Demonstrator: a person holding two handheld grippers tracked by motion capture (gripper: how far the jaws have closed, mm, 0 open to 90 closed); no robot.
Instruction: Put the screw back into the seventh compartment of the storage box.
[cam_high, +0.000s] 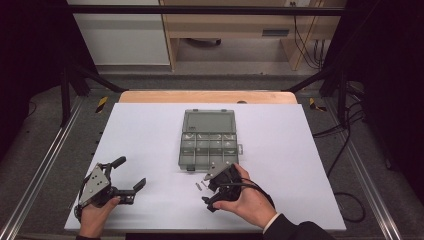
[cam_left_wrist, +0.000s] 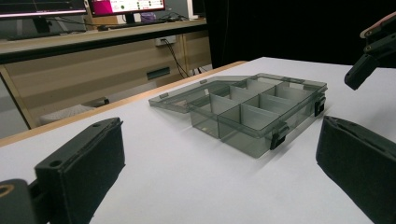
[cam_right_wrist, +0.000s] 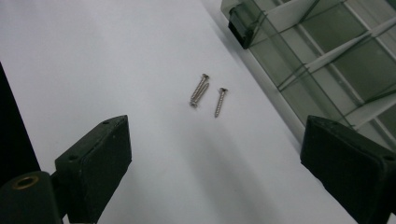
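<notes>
In the high view the screws (cam_high: 198, 185) look like one small grey mark on the white table (cam_high: 150, 135). The right gripper view shows them as three separate screws (cam_right_wrist: 206, 94): two lie touching each other, almost parallel, and the third lies just beside them, on the side of the box. The same view shows a black latch (cam_right_wrist: 243, 19) on the front wall of the organizer box (cam_right_wrist: 327, 60) and its dividers, but not the lid.

The left gripper view shows the whole organizer box (cam_left_wrist: 259, 109) from a low angle, with its lid (cam_left_wrist: 196, 93) folded back flat on the table and two black latches on the front wall. In this view I count at least six compartments; the high view shows two rows of four in the box (cam_high: 207, 145).

The screws lie on the table ahead of the right gripper (cam_high: 216, 186), between the lines of its two jaws and near the front left corner of the box. The jaws are wide apart and hold nothing. The left gripper (cam_high: 131, 175) rests at the near left part of the table, well apart from the box and the screws. Its jaws are also spread wide and empty.

There are two grippers, one box and three screws.
</notes>
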